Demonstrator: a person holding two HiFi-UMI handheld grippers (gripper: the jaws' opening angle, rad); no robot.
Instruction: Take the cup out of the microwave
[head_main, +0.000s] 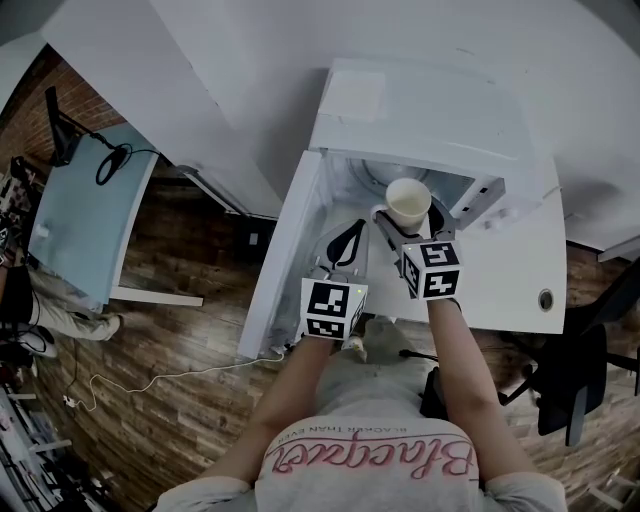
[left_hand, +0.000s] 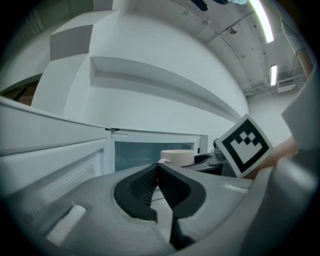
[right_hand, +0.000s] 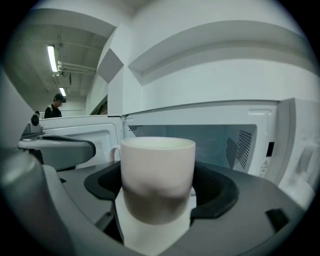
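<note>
A white cup (head_main: 408, 203) with a handle is upright at the open mouth of the white microwave (head_main: 420, 110). My right gripper (head_main: 405, 228) is shut on it, one black jaw on each side of the cup (right_hand: 157, 175) in the right gripper view, with the grey cavity behind. The microwave door (head_main: 285, 260) hangs open to the left. My left gripper (head_main: 348, 243) hovers just left of the cup, in front of the door, jaws shut on nothing. From the left gripper (left_hand: 157, 167) view, the cup (left_hand: 177, 156) shows past the tips, beside the right gripper's marker cube (left_hand: 245, 145).
The microwave stands on a white table (head_main: 520, 290). A pale blue desk (head_main: 80, 220) is at the left with a person (head_main: 40, 300) beside it. A dark chair (head_main: 575, 370) stands at the right. A cable (head_main: 150, 375) lies on the wooden floor.
</note>
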